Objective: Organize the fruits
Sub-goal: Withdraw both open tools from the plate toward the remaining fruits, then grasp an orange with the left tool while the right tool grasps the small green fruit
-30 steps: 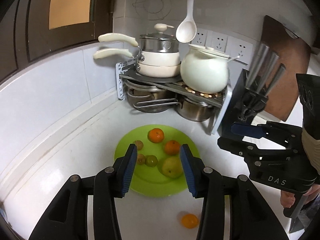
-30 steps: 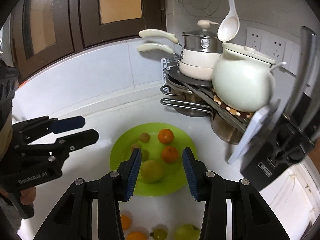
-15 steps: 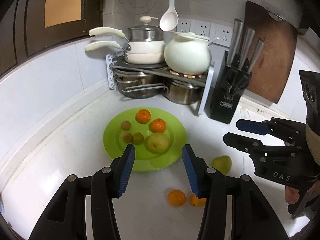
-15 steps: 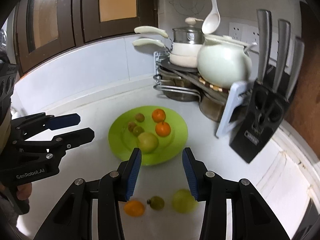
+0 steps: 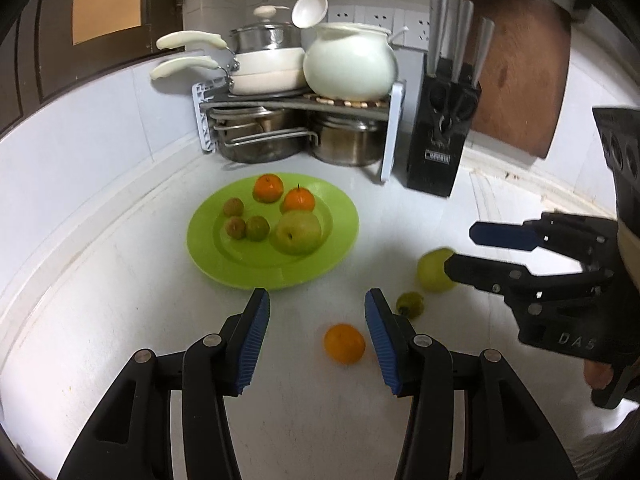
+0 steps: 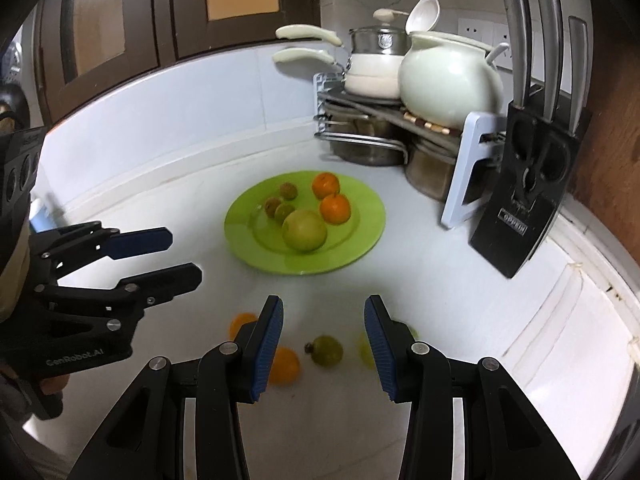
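A green plate (image 5: 272, 268) sits on the white counter (image 5: 120, 300) in front of the pot rack (image 5: 296, 106), carrying two oranges (image 5: 268, 188), three small brownish-green fruits (image 5: 257, 228) and a large green apple (image 5: 298, 231). Nearer the cameras, loose fruit lies off the plate: an orange (image 5: 344, 343), a small green fruit (image 5: 410, 304) and a yellow-green apple (image 5: 434, 270). The left gripper (image 5: 316, 336) hangs over the bare counter with its blue pads moderately apart, having just widened a little, and nothing between them (the loose orange lies just beside its right pad). The right gripper (image 6: 323, 340) is likewise partly spread and empty above the small green fruit; a knife block (image 5: 444, 136) stands right of the rack
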`<action>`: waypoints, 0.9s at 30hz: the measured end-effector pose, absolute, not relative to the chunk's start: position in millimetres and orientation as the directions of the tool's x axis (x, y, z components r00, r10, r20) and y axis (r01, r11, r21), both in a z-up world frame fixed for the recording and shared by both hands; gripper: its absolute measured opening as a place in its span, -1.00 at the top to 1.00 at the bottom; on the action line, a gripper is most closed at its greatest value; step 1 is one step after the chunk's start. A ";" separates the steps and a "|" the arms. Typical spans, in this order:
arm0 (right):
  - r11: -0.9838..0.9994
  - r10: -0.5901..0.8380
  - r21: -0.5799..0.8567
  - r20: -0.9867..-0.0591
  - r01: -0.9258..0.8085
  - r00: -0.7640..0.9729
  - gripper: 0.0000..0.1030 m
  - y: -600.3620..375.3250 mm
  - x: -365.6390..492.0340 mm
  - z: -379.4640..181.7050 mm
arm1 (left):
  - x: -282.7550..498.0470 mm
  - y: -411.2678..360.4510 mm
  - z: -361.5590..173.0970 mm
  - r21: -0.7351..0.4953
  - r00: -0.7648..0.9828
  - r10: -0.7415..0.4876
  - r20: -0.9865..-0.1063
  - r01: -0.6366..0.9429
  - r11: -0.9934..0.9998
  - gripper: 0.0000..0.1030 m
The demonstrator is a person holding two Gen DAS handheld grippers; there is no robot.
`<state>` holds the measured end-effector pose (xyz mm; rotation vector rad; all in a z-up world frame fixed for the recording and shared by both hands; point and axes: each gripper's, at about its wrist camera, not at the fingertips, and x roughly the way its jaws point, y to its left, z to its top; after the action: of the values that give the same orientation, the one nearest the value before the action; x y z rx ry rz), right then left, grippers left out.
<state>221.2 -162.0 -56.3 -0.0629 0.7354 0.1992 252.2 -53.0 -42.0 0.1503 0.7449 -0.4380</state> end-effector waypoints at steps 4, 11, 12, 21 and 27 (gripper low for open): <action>0.979 0.160 0.017 -0.683 -0.204 0.713 0.16 -161.8 216.4 -65.0 | 245.0 -55.5 -54.4 -0.022 0.630 -0.342 -0.697 0.459 0.888 0.05; 0.978 0.169 0.039 -0.726 -0.206 0.666 0.16 -162.5 217.3 -86.4 | 243.0 -61.5 -77.5 -0.001 0.598 -0.332 -0.729 0.485 0.875 0.05; 0.978 0.170 0.044 -0.732 -0.203 0.660 0.16 -162.8 218.2 -89.0 | 242.6 -62.4 -80.1 0.008 0.598 -0.328 -0.732 0.488 0.873 0.05; 0.980 0.166 0.058 -0.765 -0.190 0.622 0.16 -166.2 226.9 -108.7 | 246.0 -70.5 -97.1 0.059 0.598 -0.314 -0.738 0.520 0.852 0.05; 0.980 0.173 0.071 -0.765 -0.185 0.621 0.16 -166.5 231.6 -111.7 | 252.2 -73.2 -105.5 0.061 0.588 -0.322 -0.742 0.537 0.841 0.05</action>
<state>231.6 -166.5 -111.7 -0.0150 0.8776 0.2058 252.2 -73.2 -105.5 0.2935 0.7972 -0.5089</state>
